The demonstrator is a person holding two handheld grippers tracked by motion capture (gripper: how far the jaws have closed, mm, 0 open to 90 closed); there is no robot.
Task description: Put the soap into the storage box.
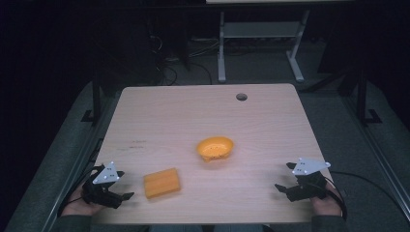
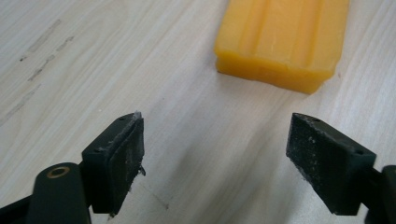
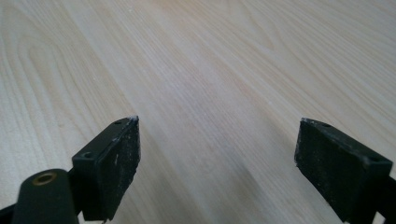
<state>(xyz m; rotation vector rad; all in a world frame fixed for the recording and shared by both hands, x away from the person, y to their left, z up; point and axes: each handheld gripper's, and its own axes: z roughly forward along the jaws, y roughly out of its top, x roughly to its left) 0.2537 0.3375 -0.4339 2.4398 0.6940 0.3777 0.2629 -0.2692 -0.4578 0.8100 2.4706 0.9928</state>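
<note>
- Black jaws of my left gripper [image 2: 215,154] stood wide apart over bare wood, released and holding nothing.
- Just ahead of those jaws lay the orange block [image 2: 282,39], flat on the worktop [image 2: 93,56] and a little to their right, close by but not touching them.
- From the high view, my left gripper [image 1: 126,196] sat at the near left corner of the worktop [image 1: 159,121], with the orange block [image 1: 162,182] just beside it toward the middle.
- Further in, near the centre, the orange bowl [image 1: 215,148] stood by itself, apart from the block.
- My right gripper [image 1: 277,187] rested at the near right edge, well apart from both orange things.
- Its jaws [image 3: 217,158] were likewise spread open, with only pale wood grain between them.
</note>
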